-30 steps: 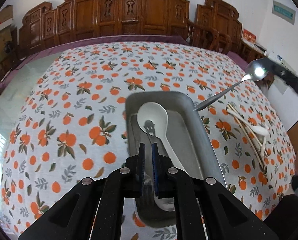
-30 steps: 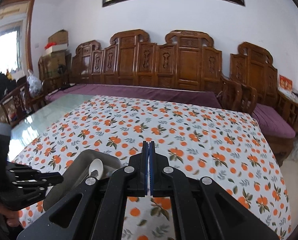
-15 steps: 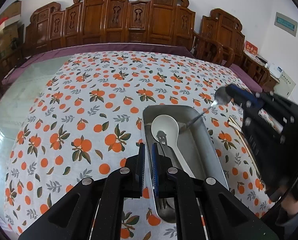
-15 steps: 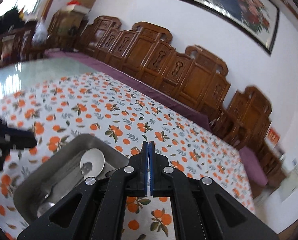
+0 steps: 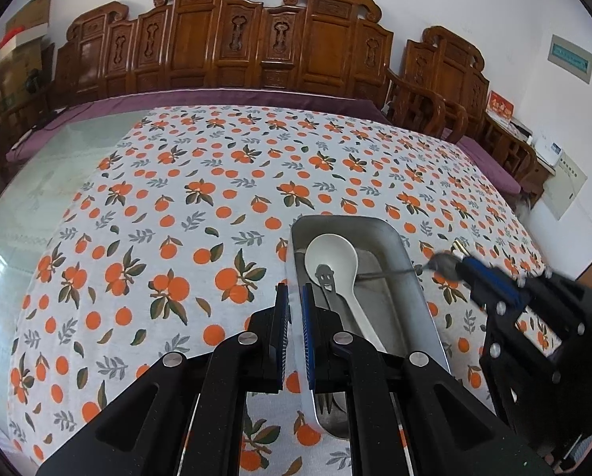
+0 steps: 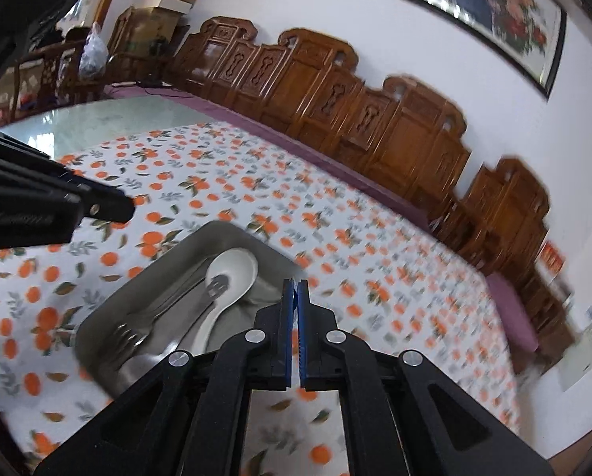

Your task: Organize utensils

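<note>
One tray, one white spoon, two hand-held grippers

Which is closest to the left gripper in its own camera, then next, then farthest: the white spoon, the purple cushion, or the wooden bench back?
1. White spoon: in the metal tray, just ahead of the left gripper.
2. Purple cushion: past the table's far edge.
3. Wooden bench back: against the wall, farthest.
</note>
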